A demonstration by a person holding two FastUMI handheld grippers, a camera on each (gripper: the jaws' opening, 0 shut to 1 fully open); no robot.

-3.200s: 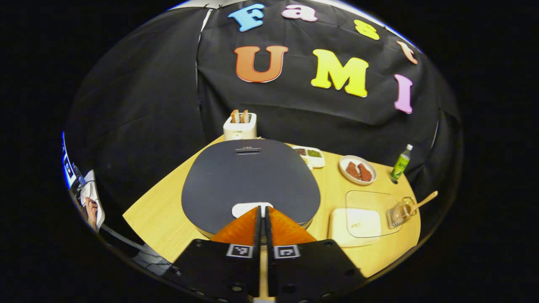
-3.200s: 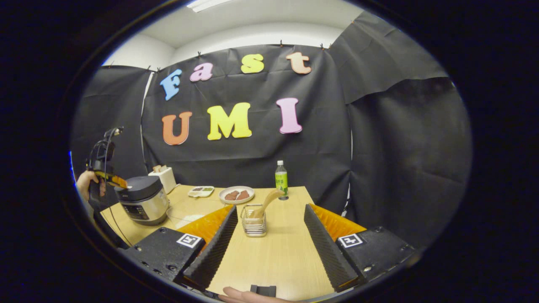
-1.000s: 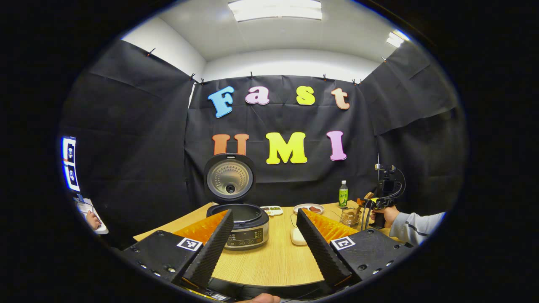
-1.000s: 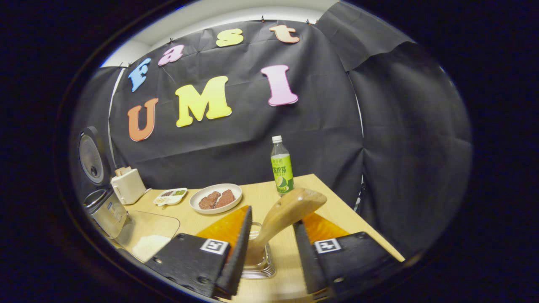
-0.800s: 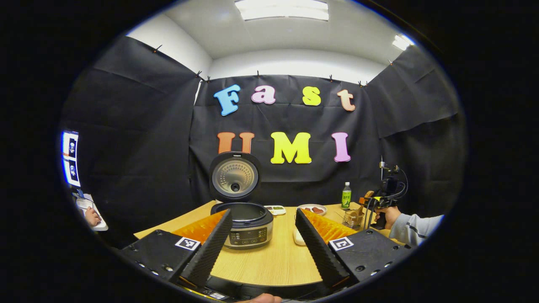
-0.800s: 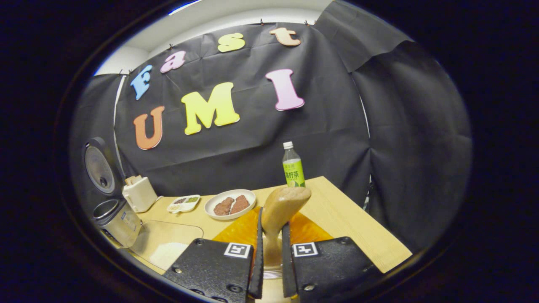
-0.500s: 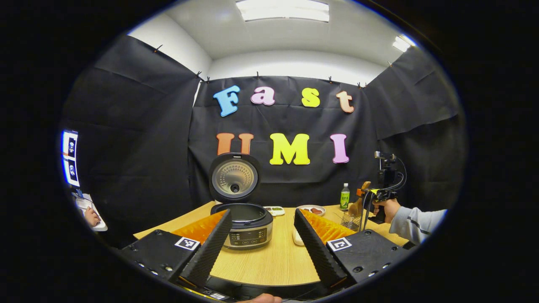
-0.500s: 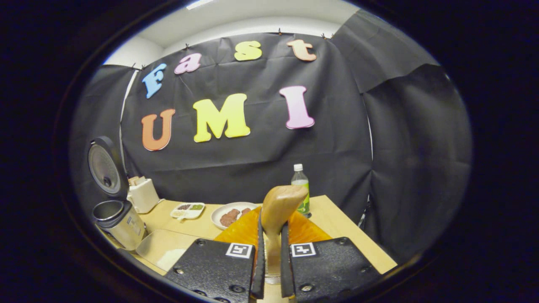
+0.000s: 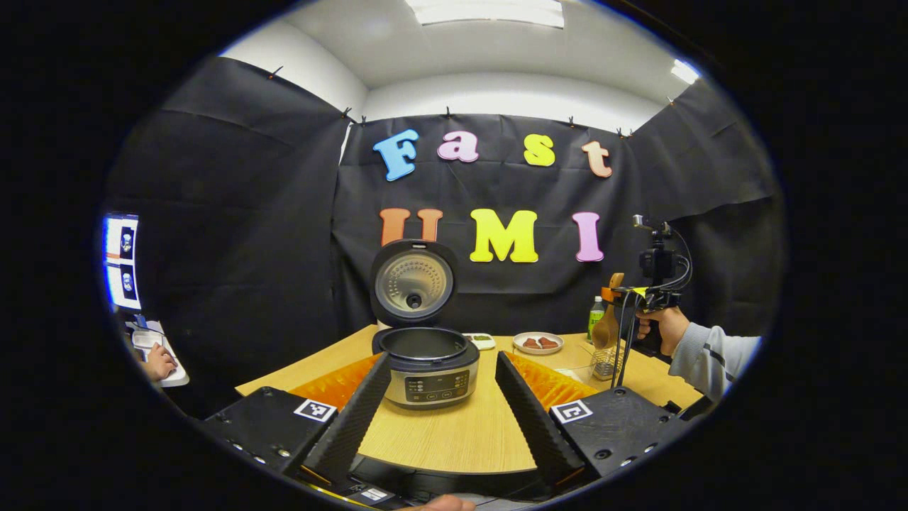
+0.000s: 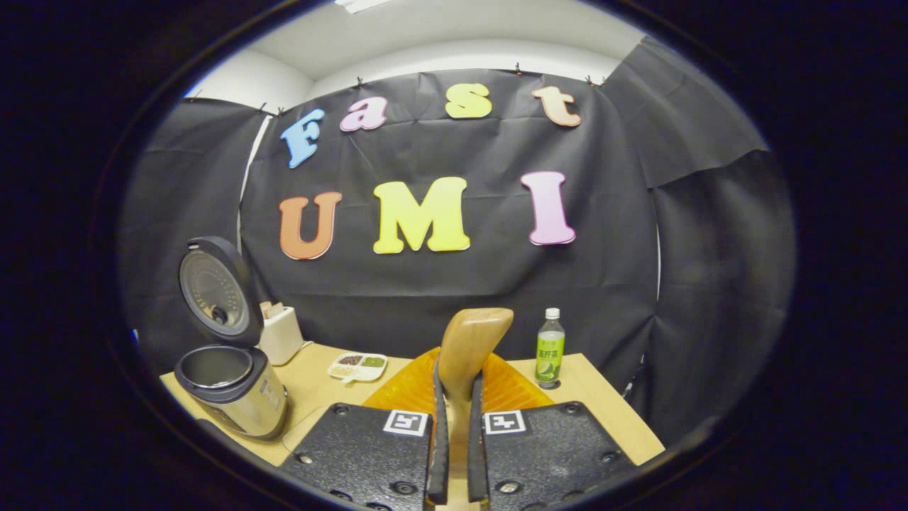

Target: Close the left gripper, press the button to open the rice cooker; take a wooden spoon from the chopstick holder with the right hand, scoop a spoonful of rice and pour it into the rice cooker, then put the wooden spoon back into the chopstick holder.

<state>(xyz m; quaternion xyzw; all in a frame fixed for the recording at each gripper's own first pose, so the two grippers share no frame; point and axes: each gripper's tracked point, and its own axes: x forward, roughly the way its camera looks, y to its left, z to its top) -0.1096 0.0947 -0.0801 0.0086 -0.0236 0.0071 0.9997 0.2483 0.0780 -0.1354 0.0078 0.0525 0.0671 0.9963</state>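
The rice cooker (image 9: 428, 369) stands open in the middle of the table, its lid (image 9: 413, 282) upright. My left gripper (image 9: 441, 359) hangs open in front of it, holding nothing. At the right of the left gripper view a hand holds my right gripper (image 9: 624, 293), shut on the wooden spoon (image 9: 607, 328). The spoon's bowl hangs just above the wire chopstick holder (image 9: 603, 364). In the right gripper view my right gripper (image 10: 457, 376) pinches the wooden spoon (image 10: 472, 341), whose broad end rises between the fingers. The open rice cooker (image 10: 234, 387) sits at the far left there.
A white toaster (image 10: 281, 333) stands behind the cooker. A small divided dish (image 10: 357, 366), a plate of food (image 9: 538, 343) and a green bottle (image 10: 550, 351) line the table's (image 9: 454, 433) back. A person's hand (image 9: 157, 363) shows at the far left.
My right gripper, shut on the spoon, has risen and drawn it up out of the chopstick holder. My left gripper stays open and has drifted slightly; the cooker lid remains up.
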